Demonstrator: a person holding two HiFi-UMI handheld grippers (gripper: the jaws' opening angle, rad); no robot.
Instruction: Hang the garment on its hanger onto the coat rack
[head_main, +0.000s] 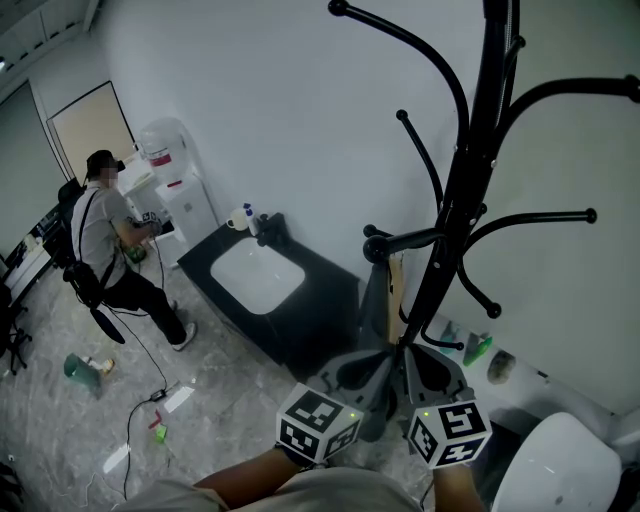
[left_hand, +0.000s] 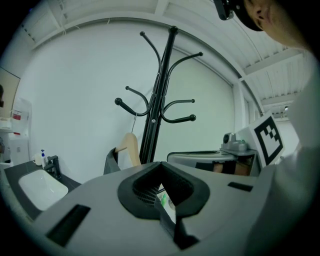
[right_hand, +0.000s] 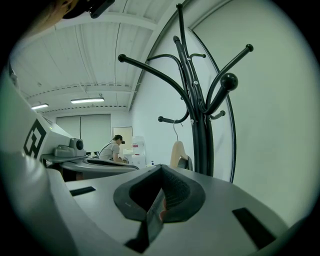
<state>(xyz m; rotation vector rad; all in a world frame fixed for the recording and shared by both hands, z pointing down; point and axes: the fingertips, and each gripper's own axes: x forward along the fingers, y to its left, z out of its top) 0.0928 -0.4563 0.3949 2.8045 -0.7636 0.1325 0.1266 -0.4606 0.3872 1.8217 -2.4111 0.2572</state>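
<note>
Hanging from a low arm of the coat rack (head_main: 462, 190), the wooden hanger (head_main: 393, 283) carries the grey garment (head_main: 372, 300) with its hook up, long axis vertical, cloth beside the pole. Left claw (left_hand: 161, 194) and right claw (right_hand: 157, 196) are pinched closed and empty, low by the base. Likely they've let go, and the job is judged done.

I count one black coat rack (head_main: 470, 170), one wooden hanger (head_main: 394, 285) carrying one grey garment (head_main: 373, 302), two grippers, the left gripper (head_main: 368, 388) and the right gripper (head_main: 426, 376), one sink (head_main: 258, 275), one water dispenser (head_main: 175, 180) and one person (head_main: 105, 245).
</note>
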